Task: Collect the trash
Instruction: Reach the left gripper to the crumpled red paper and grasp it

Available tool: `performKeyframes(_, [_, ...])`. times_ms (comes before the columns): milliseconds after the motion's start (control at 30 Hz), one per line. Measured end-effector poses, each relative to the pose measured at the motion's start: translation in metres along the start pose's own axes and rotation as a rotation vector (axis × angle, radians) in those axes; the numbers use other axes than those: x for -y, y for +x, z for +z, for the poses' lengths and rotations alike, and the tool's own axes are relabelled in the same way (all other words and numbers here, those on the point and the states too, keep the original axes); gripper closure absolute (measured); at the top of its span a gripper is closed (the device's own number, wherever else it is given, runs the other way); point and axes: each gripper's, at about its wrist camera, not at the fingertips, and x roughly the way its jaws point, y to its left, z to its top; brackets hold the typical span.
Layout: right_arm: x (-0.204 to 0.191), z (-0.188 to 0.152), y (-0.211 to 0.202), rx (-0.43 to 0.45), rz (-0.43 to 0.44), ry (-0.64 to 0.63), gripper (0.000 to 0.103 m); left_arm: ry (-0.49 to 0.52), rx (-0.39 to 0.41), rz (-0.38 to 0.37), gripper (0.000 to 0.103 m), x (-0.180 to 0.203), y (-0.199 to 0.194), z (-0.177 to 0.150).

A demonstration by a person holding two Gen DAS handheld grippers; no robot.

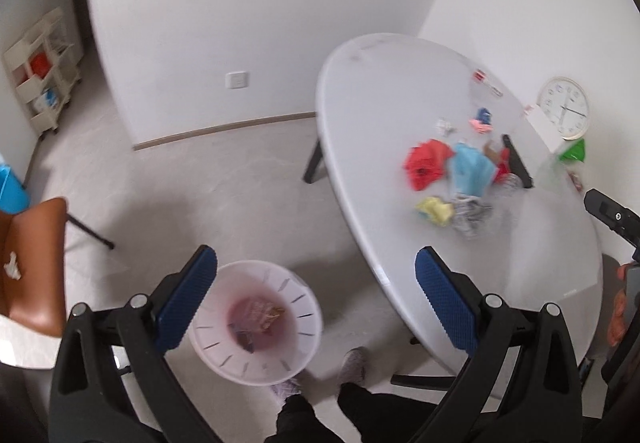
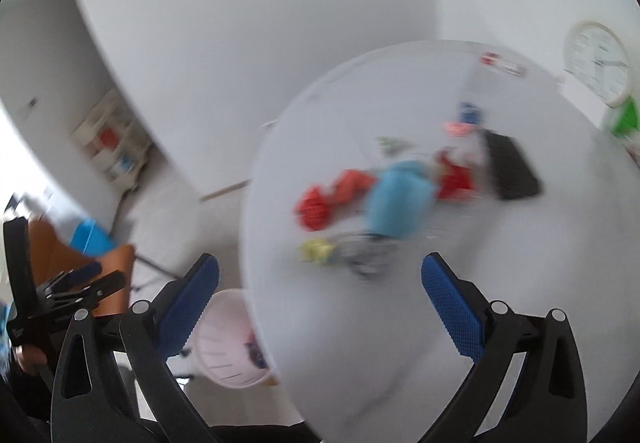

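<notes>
A pile of trash lies on the white table (image 1: 368,115): a red wrapper (image 1: 426,163), a blue face mask (image 1: 470,169), a yellow scrap (image 1: 436,210) and a crumpled grey wrapper (image 1: 474,215). A pale pink bin (image 1: 256,323) stands on the floor beside the table with some trash inside. My left gripper (image 1: 316,299) is open and empty, above the bin and the table's edge. My right gripper (image 2: 320,303) is open and empty over the table (image 2: 500,283), short of the blurred red wrapper (image 2: 332,197), mask (image 2: 396,199) and yellow scrap (image 2: 318,250). The bin (image 2: 224,343) shows below the table's edge.
A black flat object (image 1: 518,161), a green package (image 1: 574,152), a white clock (image 1: 563,107) and small scraps (image 1: 482,119) lie farther back on the table. A brown chair (image 1: 36,263) stands to the left, a shelf unit (image 1: 44,71) by the wall. The person's legs (image 1: 320,403) are below.
</notes>
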Motion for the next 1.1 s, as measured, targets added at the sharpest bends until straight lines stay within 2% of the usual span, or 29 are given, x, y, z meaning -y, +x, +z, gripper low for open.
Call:
performKeyframes(100, [0.031,0.001,-0.007,0.022,-0.057,0.058,0.003,0.057,-0.005,-0.022,0.008,0.028,0.01,0.007])
performKeyframes(200, [0.053,-0.004,-0.013,0.036,-0.076,0.108,0.003,0.099,-0.01,-0.043,0.008,0.049,0.021,0.016])
performKeyframes(467, [0.061,-0.003,-0.008,0.027,-0.103,0.117,0.003,0.22,-0.033,-0.075,0.008,0.098,0.064,0.042])
performKeyframes(633, [0.062,0.0,-0.001,0.022,-0.105,0.095,0.003,0.317,-0.063,-0.079,0.008,0.133,0.116,0.062])
performKeyframes(800, [0.066,0.003,0.004,0.002,-0.116,0.089,0.003,0.338,-0.117,-0.081,0.011,0.149,0.169,0.079])
performKeyframes(1000, [0.064,0.0,0.013,-0.038,-0.132,0.046,0.003,0.335,-0.194,-0.062,0.034,0.152,0.221,0.09])
performKeyframes(1100, [0.063,0.001,0.02,-0.054,-0.116,0.035,0.003,0.328,-0.222,-0.076,0.053,0.15,0.232,0.09])
